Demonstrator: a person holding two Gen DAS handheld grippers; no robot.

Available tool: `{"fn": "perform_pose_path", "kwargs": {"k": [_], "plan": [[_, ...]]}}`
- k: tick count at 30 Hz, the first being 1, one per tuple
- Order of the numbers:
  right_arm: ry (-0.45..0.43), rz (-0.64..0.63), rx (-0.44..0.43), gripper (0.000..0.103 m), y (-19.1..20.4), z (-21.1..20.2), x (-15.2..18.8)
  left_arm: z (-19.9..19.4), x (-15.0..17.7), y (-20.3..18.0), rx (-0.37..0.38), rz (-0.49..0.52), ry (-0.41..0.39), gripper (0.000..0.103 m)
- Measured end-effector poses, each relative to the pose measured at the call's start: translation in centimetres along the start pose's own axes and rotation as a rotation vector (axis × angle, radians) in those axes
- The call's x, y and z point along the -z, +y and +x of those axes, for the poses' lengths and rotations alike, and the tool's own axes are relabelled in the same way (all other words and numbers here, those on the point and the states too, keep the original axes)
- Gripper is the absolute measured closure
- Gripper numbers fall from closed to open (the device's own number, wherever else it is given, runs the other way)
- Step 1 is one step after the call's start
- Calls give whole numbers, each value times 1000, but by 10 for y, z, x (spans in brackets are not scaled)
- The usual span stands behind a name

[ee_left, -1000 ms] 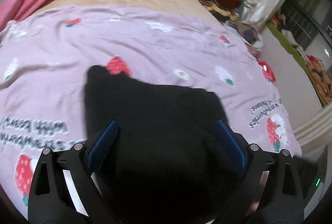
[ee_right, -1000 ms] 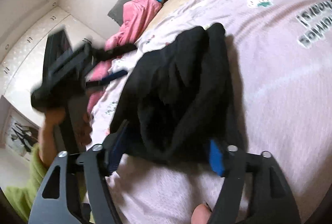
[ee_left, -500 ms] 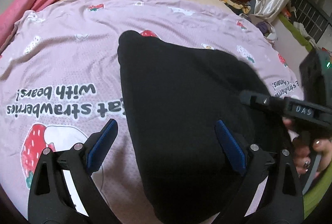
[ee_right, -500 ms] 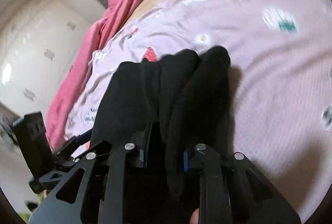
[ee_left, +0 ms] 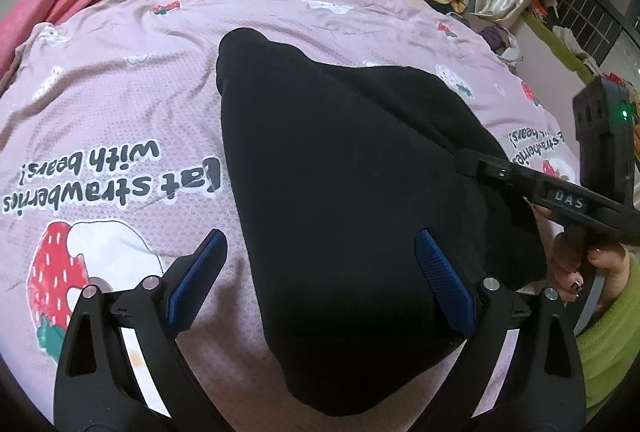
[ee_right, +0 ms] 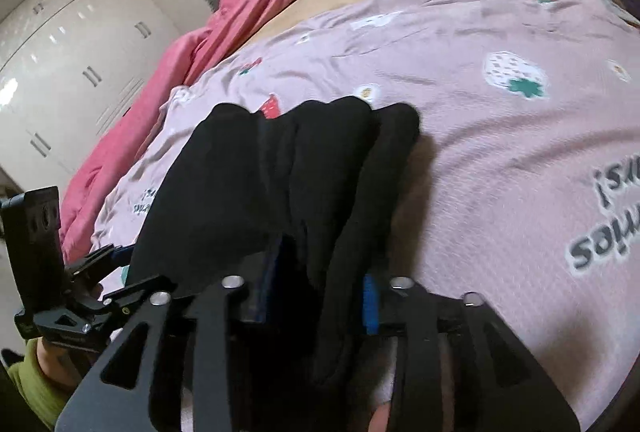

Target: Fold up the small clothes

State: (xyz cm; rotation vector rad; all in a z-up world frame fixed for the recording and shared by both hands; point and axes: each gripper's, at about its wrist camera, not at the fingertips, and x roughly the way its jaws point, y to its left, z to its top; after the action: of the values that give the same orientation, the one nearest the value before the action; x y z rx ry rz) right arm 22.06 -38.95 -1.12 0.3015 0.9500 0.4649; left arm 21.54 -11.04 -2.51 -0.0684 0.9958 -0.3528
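Black fabric bunches between the parting jaws of our right hand-held gripper [ee_right: 320, 292] as the folded black garment [ee_left: 340, 172] lies mid-bed on the pink strawberry-print blanket [ee_left: 120, 112]. Our left hand-held gripper [ee_left: 320, 272] hangs spread wide above the garment's near end, grasping nothing.
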Motion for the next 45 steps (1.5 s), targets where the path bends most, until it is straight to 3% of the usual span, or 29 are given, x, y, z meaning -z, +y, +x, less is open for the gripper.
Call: {"fn": "perform_pose_path", "kwargs": {"k": [3, 5, 8, 12, 23, 25, 26, 27, 32, 36, 45], "plan": [[-22, 2, 47, 58, 7, -11, 2, -1, 0, -1, -7, 6, -3, 15], [-56, -9, 83, 56, 15, -25, 6, -3, 1, -1, -14, 11, -8, 15], [-112, -18, 99, 45, 22, -47, 13, -5, 2, -1, -17, 13, -12, 15], [-137, -25, 71, 45, 33, -65, 23, -9, 4, 1, -16, 16, -16, 14], [-29, 21, -14, 42, 41, -50, 40, -16, 9, 5, -6, 11, -18, 13], [-13, 43, -9, 50, 36, -45, 42, -17, 10, 7, 1, 6, -16, 13], [-9, 54, 1, 75, 34, -44, 43, -17, 11, 7, 2, 4, -15, 13], [-2, 64, 8, 91, 31, -45, 43, -18, 11, 8, 4, 3, -15, 13], [-50, 16, 34, 93, 38, -64, 45, -29, 12, 5, 15, 11, -35, 13], [4, -18, 119, 92, 36, -49, 55, -25, 12, 7, 18, 2, -16, 13], [-20, -41, 197, 73, 44, -47, 62, -23, 15, 7, 17, 9, -10, 13]]}}
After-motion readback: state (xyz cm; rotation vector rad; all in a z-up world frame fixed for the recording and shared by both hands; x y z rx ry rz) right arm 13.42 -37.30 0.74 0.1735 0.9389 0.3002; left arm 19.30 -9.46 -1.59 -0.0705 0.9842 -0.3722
